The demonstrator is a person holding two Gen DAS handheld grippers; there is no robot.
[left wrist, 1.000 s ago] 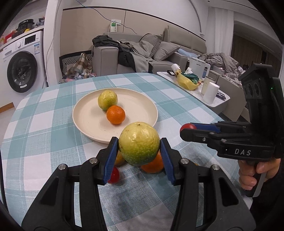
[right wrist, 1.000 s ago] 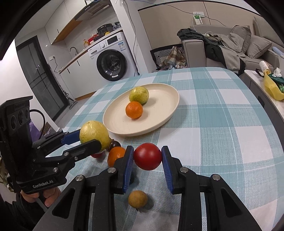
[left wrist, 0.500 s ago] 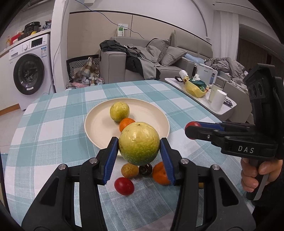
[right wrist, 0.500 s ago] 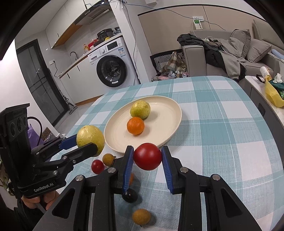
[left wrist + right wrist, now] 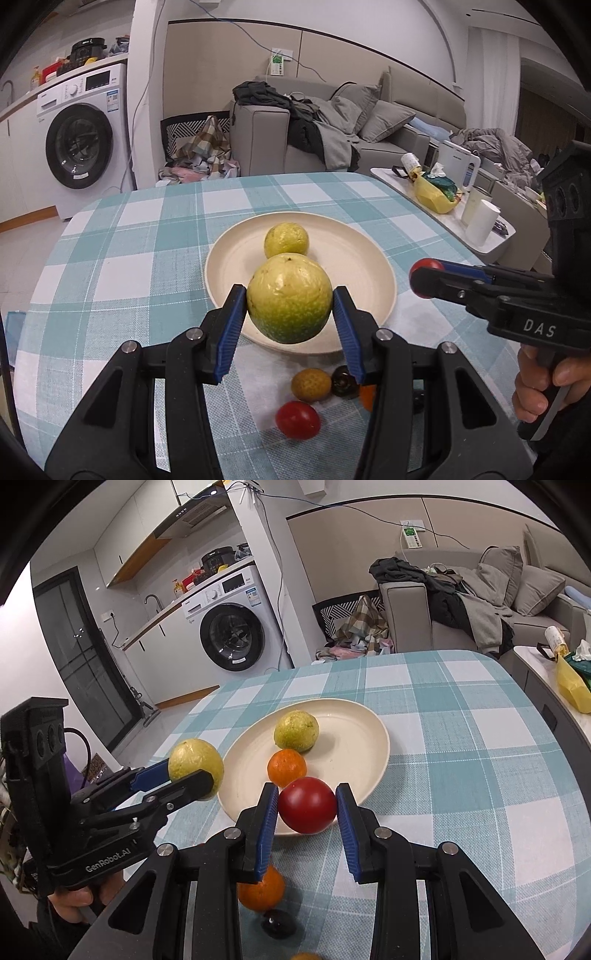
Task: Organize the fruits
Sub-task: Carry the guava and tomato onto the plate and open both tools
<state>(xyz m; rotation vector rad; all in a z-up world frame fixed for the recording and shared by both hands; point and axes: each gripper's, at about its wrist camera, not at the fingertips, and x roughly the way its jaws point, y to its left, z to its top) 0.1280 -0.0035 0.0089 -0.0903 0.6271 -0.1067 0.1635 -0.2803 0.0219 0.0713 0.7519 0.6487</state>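
The left gripper (image 5: 290,308) is clamped on a large round yellow-green guava (image 5: 289,298), its blue-padded fingers (image 5: 229,332) pressing the fruit's two sides and holding it in the air above the near rim of a round cream plate (image 5: 369,280). The right gripper (image 5: 306,806) is closed on a smooth red tomato (image 5: 307,805), likewise lifted over the plate's near edge. On the plate, in the right wrist view, a smaller yellow-green guava (image 5: 296,731) lies at 12 o'clock from the tomato, with a small orange mandarin (image 5: 287,767) just beside it on the near side. The plate sits on a tabletop covered in a teal-and-white checked cloth (image 5: 480,775). Loose on the cloth, at 6 o'clock from the plate in the left wrist view, lie a small red cherry tomato (image 5: 297,420), a tan rough-skinned round fruit (image 5: 311,384) and a dark glossy one (image 5: 345,381), possibly a mangosteen, partly hidden by the gripper. A second orange mandarin (image 5: 263,889) rests under the right gripper. Beyond the tabletop stand a white washing machine (image 5: 79,136) and a grey sofa (image 5: 388,125).
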